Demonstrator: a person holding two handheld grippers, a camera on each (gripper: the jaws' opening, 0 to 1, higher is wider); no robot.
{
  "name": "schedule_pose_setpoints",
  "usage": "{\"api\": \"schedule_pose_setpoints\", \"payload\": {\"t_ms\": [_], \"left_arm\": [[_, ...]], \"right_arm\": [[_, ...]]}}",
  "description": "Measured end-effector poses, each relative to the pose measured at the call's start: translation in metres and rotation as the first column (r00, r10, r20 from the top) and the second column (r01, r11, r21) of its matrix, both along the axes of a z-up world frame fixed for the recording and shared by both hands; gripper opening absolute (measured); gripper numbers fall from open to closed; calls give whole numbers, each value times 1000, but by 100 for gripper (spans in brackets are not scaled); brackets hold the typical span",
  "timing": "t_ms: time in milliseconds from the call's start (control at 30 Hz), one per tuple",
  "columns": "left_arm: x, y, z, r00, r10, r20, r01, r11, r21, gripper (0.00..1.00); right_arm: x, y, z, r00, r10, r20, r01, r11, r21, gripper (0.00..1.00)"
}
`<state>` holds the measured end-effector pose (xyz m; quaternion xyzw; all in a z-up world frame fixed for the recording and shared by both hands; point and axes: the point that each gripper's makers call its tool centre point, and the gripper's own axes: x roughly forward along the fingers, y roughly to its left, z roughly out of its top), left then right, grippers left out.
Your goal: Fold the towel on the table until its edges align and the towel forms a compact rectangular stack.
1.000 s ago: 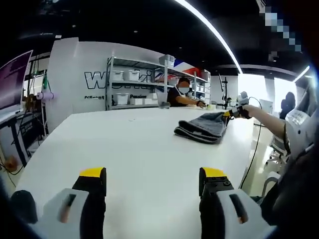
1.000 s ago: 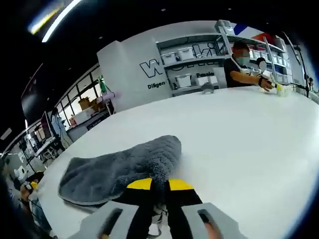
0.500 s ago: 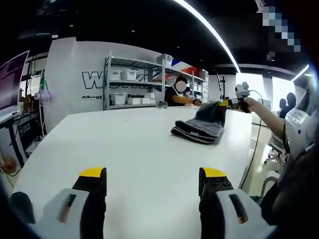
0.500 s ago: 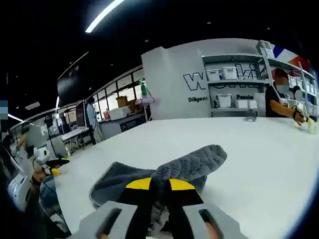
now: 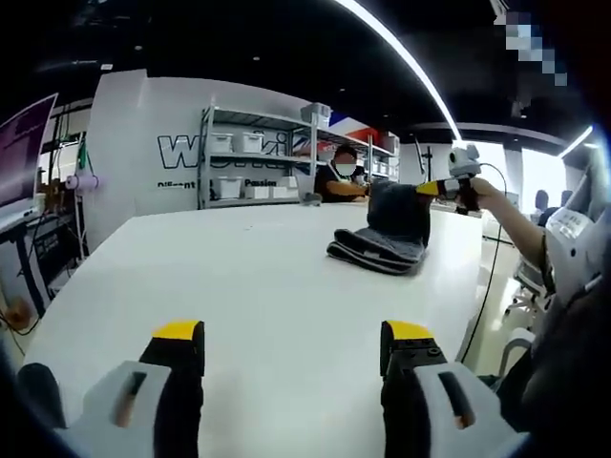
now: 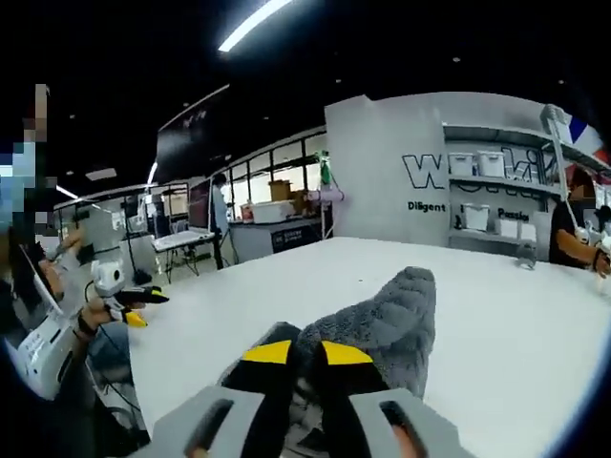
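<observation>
Across the white worktop [image 5: 239,286], the right claw [image 5: 431,188] lifts a pinched grey towel [image 5: 387,234] edge, far from the wide-open left claw [image 5: 291,358].

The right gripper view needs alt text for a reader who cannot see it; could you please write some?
The right tool is shut on a corner of the grey towel, lifting it above the white table. The left tool hangs open off the table's edge, with shelves and a seated person behind.
</observation>
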<state>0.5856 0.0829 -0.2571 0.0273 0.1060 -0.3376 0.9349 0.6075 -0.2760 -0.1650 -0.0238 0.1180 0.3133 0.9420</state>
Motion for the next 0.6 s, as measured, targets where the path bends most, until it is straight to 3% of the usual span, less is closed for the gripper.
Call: {"api": "schedule_pose_setpoints", "payload": {"t_ms": [200,600], "left_arm": [[-1,2,-1,1000,2,-2,-2,1000,1,79],[0,5,-3,1000,8,-9,-8,1000,0,79]], "right_arm": [[-1,37,-11,997,72,-4,-72,996,-56,9],[-4,88,-22,983,178,-42,-180,983,-28,7]]}}
